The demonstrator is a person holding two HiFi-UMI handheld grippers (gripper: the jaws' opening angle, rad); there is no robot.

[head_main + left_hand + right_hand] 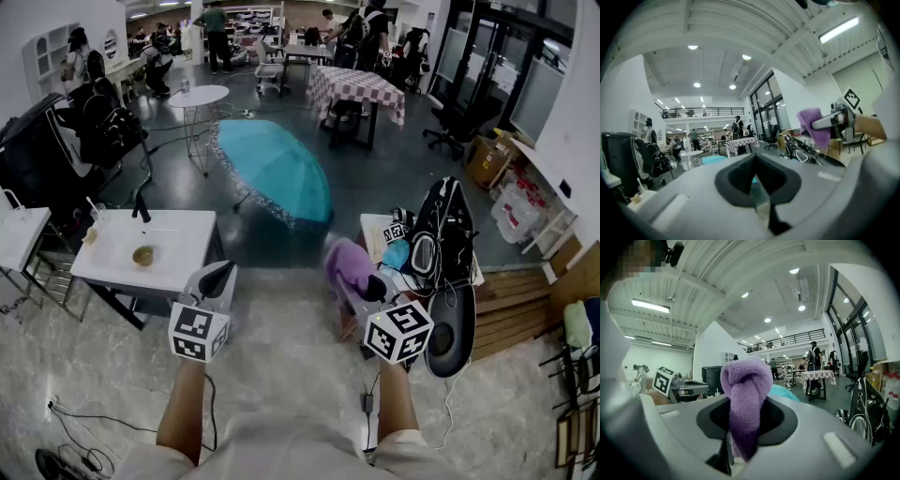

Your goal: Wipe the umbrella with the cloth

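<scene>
The right gripper (373, 287) is clamped on the purple cloth (744, 394), which bunches up between and above its fingers. The left gripper (219, 275) is closed with nothing between its fingers. The open teal umbrella (274, 172) lies on the floor, well ahead of both pairs of fingers.

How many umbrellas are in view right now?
1. The open teal fabric umbrella lies on the dark floor ahead, right of the round white table. Others may be hidden.

Bright ceiling lights; fisheye edges curved and vignetted, foreground blurred.
</scene>
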